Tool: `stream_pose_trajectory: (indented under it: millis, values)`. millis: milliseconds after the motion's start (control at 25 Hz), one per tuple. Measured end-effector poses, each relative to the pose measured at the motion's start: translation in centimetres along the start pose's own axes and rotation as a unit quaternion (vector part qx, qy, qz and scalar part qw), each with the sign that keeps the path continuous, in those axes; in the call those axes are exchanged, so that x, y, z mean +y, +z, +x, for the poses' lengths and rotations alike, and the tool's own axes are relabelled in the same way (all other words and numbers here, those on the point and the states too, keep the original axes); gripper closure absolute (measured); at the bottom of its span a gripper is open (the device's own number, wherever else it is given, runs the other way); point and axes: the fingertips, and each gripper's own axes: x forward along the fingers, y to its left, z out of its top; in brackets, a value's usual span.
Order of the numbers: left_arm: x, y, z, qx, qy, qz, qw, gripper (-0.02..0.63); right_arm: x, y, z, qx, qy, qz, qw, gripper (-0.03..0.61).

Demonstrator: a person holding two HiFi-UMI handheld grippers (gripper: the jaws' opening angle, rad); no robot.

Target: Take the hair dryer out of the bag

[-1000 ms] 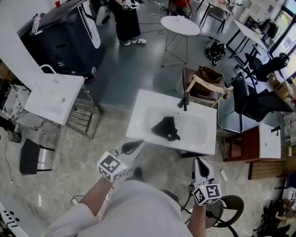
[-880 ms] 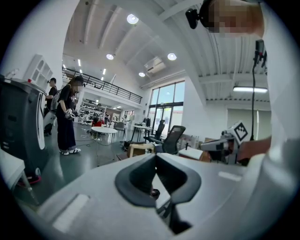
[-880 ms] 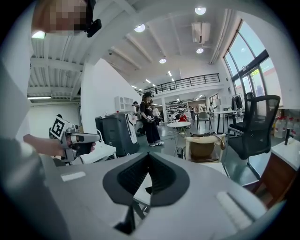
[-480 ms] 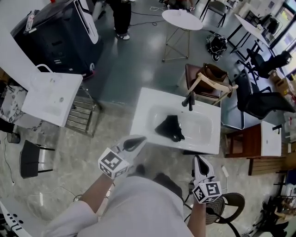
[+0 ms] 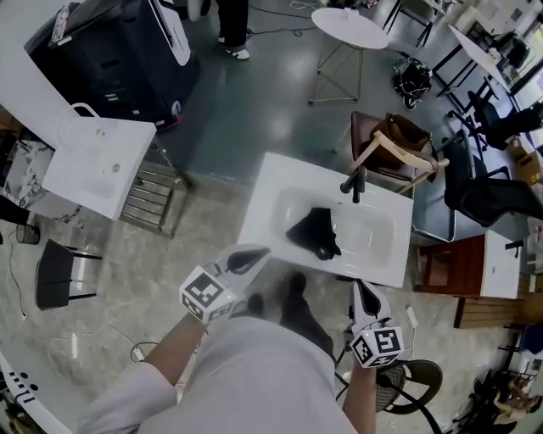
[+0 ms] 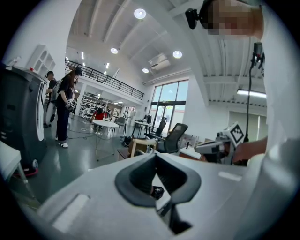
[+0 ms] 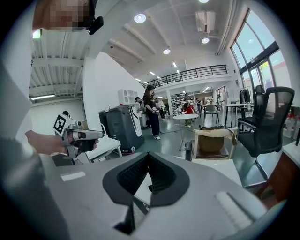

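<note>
A black bag [image 5: 312, 231] lies crumpled in the bowl of a white sink basin [image 5: 271, 199] with a black faucet [image 5: 355, 181]. The hair dryer cannot be told apart from the bag. My left gripper [image 5: 251, 254] is shut and empty, its tip just short of the basin's near left edge. My right gripper [image 5: 364, 293] hangs below the basin's near right edge, jaws together, nothing in them. In the left gripper view the jaws [image 6: 156, 157] meet at the tip, and a dark bit of the bag [image 6: 157, 191] shows through the gap below. The right gripper view shows its jaws [image 7: 148, 157] closed too.
A brown chair with a wooden frame [image 5: 386, 148] stands behind the basin, a black office chair [image 5: 488, 199] to its right. Another white basin on a rack [image 5: 97, 165] is at the left. Farther off are a round white table [image 5: 348, 25] and a dark machine [image 5: 110, 59].
The person has stepped nearer to the basin. Both grippers have come forward toward its near edge and sunk a little. Both stayed shut.
</note>
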Motion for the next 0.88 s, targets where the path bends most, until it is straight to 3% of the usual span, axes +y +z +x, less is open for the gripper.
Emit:
stream_pose_trajectory:
  millis: [480, 880]
  values:
    - [1.4, -0.9, 7.1, 0.012, 0.045, -0.020, 0.9987, 0.614, -7.6, -0.5, 5.8, 0.048, 0.058, -0.016, 0.997, 0.581]
    - [2.5, -6.6, 13.6, 0.071, 0.079, -0.069, 0.9920, 0.614, -12.8, -8.0, 12.1, 0.151, 0.129, -0.039, 0.979, 0.581]
